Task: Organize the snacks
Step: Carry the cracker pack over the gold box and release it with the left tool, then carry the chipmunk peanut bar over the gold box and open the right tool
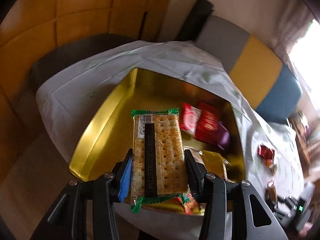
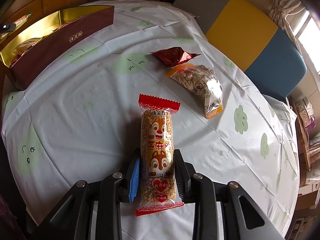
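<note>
Presently the left hand-held gripper point(image 1: 158, 172) pinches the cracker packet point(image 1: 159, 156) by its long edges above the gold-lined box point(image 1: 104, 120), over the red sachets point(image 1: 200, 124) already inside. The right hand-held gripper point(image 2: 157, 172) pinches the sesame bar point(image 2: 158, 152) above the desk point(image 2: 80, 110), well apart from the box. Risk: excess squeeze may crack the crackers; a high release could land the packet on the box rim.

The cracker packet point(image 1: 160, 156) carries a black strip printed "20250912/20260611A4" and a barcode label reading "222251712348". The sesame bar wrapper point(image 2: 158, 156) reads "味全方" at top and "芝麻" mid-pack. The maroon box point(image 2: 60, 48) bears three gold characters, too small to read.
</note>
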`<state>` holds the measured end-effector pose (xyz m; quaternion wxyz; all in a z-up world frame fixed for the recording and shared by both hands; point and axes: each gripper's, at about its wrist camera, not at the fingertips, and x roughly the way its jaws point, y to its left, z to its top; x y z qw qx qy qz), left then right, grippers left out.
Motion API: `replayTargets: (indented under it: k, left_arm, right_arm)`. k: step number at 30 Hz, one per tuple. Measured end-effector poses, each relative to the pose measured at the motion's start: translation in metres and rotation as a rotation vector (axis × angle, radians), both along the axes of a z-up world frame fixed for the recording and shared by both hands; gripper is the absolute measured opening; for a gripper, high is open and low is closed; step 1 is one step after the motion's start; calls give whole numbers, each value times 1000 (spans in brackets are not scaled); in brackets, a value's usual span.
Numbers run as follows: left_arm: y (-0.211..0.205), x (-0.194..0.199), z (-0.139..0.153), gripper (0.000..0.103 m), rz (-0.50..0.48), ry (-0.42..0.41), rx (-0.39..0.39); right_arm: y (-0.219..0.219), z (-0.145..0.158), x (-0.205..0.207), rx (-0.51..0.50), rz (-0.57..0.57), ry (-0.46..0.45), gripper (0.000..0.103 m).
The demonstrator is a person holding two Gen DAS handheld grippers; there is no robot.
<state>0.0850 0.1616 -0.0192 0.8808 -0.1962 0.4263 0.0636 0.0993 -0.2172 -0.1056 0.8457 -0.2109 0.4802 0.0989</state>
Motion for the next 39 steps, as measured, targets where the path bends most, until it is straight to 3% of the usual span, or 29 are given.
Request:
replayTargets:
  k: [3,6,10,20,24,28,33,39]
  left_arm:
    - [9,14,-13,48,32,33,-26]
    - [7,30,-27,48,21,84,2]
    - [-2,36,-37,58,-13,113,33]
    - [-15,21,-37,58,-51,114,82]
    - [-25,9,-26,58,-46,90,150]
    - [-38,-5,-7,61,-30,5,251]
    - [-55,-17,7,61,-70,-59,317]
    - [-68,-26,15,61,-118,-95,311]
  right_arm:
    - [0,0,0,-1,-4,-2,31]
    - [0,0,0,3,-7,-1,31]
    - [-1,0,0,4,-6,-1,31]
    - [0,0,-1,-7,-2,-6,31]
    - [0,0,-1,-7,-3,-7,31]
    - [0,0,-1,-4,-6,-7,31]
    - [0,0,-1,1,-11,-6,30]
    - [-2,1,0,25,-32,2,30]
